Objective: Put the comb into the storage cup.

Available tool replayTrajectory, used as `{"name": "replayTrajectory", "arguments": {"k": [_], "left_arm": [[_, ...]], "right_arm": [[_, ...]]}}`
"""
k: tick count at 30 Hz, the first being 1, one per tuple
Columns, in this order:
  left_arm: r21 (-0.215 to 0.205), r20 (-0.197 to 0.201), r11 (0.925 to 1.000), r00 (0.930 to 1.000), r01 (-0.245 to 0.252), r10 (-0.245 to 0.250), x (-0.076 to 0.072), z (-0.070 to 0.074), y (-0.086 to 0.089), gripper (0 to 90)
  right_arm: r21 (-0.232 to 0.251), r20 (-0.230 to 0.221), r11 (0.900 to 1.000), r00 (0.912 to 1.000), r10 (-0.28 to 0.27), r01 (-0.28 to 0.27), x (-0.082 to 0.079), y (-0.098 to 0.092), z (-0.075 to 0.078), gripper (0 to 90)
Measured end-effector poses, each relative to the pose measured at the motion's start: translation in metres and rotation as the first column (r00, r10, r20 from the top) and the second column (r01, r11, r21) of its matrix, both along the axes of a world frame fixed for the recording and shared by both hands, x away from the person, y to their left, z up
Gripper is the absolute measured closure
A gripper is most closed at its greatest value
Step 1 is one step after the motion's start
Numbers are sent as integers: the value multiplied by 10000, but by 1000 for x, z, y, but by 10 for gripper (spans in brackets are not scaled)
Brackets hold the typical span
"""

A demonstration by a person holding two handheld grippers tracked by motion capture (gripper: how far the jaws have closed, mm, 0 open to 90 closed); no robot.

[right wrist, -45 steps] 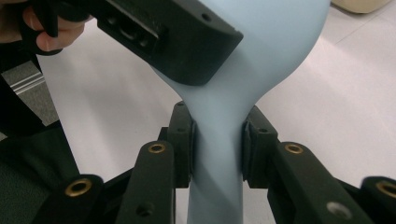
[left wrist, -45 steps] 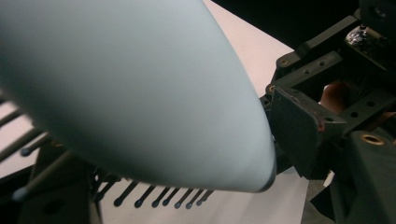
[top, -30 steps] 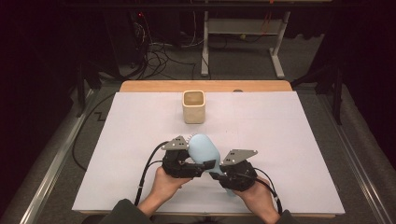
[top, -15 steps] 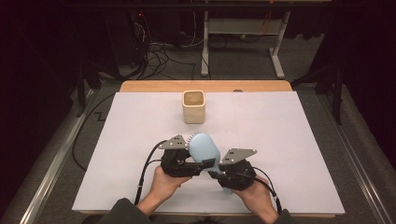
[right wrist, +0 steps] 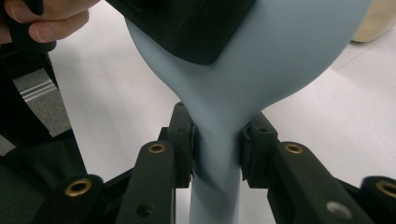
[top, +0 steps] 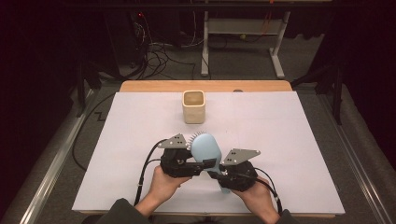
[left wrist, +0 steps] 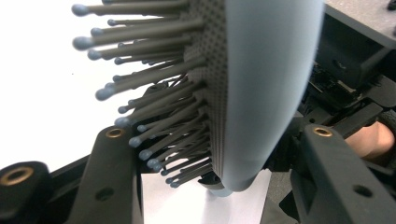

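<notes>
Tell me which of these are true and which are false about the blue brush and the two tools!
1. The hairbrush is light blue. True.
2. The right tool pinches the brush by its handle. True.
3. The left tool is far from the brush. False: its jaws have just been closing and now sit on the brush's head, one on the bristle side, one on the smooth back.
4. The brush stands inside the beige cup. False: the cup stands apart, farther up the white table.
5. The brush lies flat on the table. False: both tools hold it up, with its bristles pointing sideways.
</notes>
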State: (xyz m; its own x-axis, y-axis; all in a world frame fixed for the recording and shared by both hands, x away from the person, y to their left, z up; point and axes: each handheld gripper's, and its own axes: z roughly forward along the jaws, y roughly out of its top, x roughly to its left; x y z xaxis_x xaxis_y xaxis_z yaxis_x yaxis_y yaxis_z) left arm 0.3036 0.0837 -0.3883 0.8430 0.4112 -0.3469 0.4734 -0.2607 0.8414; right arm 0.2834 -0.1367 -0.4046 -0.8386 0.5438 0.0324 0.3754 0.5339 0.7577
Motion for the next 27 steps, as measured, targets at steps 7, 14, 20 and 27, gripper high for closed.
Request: {"name": "replayTrajectory", "arguments": {"k": [7, 14, 20, 27], "left_arm": [[33, 160, 10000, 9999, 10, -11, -2, 2, 0, 523], [-44, 305, 9999, 9994, -144, 145, -2, 7, 6, 524], [-7, 474, 9995, 9984, -316, 316, -2, 8, 11, 522], [5, 498, 9992, 9980, -399, 399, -1, 9, 12, 521]], "right_arm": [[110, -28, 9998, 9999, 141, -141, 1, -2, -1, 687], [204, 116, 9997, 9999, 98, -100, 2, -3, -7, 542], [366, 771, 9992, 9969, -177, 149, -2, -10, -7, 440], [614, 697, 9970, 9962, -518, 476, -4, -26, -12, 372]]}}
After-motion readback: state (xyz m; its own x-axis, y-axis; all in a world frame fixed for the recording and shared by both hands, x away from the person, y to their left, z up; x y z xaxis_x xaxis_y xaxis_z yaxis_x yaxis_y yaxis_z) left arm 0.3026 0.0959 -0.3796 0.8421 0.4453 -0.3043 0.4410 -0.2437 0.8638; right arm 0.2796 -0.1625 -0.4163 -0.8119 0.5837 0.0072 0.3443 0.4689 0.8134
